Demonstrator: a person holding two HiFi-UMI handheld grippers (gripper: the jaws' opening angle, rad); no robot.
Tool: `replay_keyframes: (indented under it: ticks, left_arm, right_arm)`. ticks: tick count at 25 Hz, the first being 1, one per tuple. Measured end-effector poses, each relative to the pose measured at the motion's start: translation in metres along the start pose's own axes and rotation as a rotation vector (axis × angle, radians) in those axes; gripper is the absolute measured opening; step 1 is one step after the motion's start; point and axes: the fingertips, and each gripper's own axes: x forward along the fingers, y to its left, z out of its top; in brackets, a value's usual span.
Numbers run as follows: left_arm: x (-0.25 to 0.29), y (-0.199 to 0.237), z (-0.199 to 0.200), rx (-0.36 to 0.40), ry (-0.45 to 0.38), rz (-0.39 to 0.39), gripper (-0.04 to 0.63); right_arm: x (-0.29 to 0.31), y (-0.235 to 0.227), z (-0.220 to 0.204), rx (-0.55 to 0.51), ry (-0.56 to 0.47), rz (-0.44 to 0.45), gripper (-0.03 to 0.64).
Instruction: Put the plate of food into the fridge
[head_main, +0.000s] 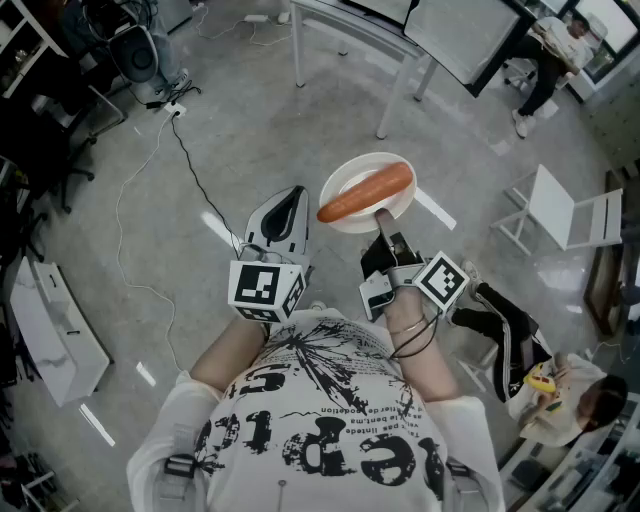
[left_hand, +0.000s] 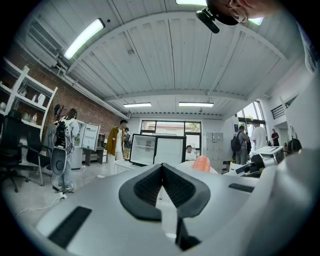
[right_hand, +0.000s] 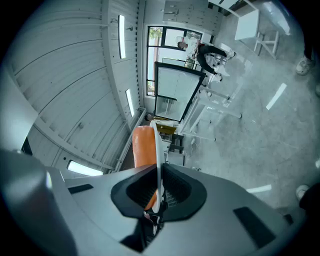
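A white plate (head_main: 350, 178) carrying an orange sausage-shaped food item (head_main: 366, 192) is held level in front of me over the floor. My right gripper (head_main: 381, 218) is shut on the plate's near rim; in the right gripper view the thin plate edge (right_hand: 158, 155) runs between the jaws with the orange food (right_hand: 143, 145) beside it. My left gripper (head_main: 288, 204) is to the left of the plate, shut and empty, its jaws touching (left_hand: 162, 176). The orange food (left_hand: 202, 163) shows beyond it. No fridge interior is visible in the head view.
Grey concrete floor with a black cable (head_main: 196, 180) to the left. A white table's legs (head_main: 398, 92) stand ahead, a white folding chair (head_main: 562, 212) to the right. A white panel (head_main: 45, 330) lies at the left. People stand in the distance (left_hand: 118, 141).
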Motion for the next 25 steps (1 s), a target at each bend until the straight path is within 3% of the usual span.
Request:
replay_keyframes:
  ticks: [25]
  left_arm:
    - [0.003, 0.003, -0.013, 0.010, 0.032, 0.004, 0.008]
  right_arm:
    - [0.001, -0.005, 0.000, 0.026, -0.003, -0.001, 0.018]
